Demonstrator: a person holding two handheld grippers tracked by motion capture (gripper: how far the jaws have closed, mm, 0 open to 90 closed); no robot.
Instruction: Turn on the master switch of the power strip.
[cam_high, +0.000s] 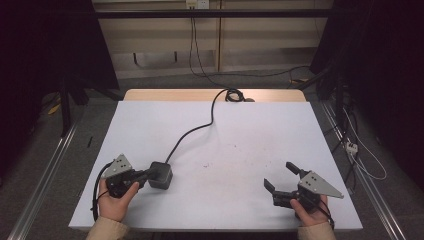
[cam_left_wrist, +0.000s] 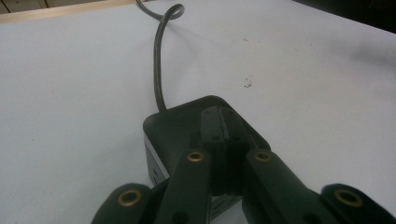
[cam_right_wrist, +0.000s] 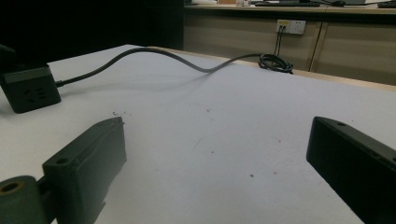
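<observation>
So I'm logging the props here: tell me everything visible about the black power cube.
The power cube is a small black box with rounded corners, plastic by its look, with socket slots on one side. It sits flat on the white table at its near left. Its black cord snakes to the far edge. The left gripper, jaws shut, rests over its top.

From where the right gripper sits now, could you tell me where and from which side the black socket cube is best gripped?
Grip the black socket cube across two flat opposite side walls, coming level from its right. Its cable leaves the far side, and the shut left gripper rests over its left part, so the right face lies free for the open right gripper.
</observation>
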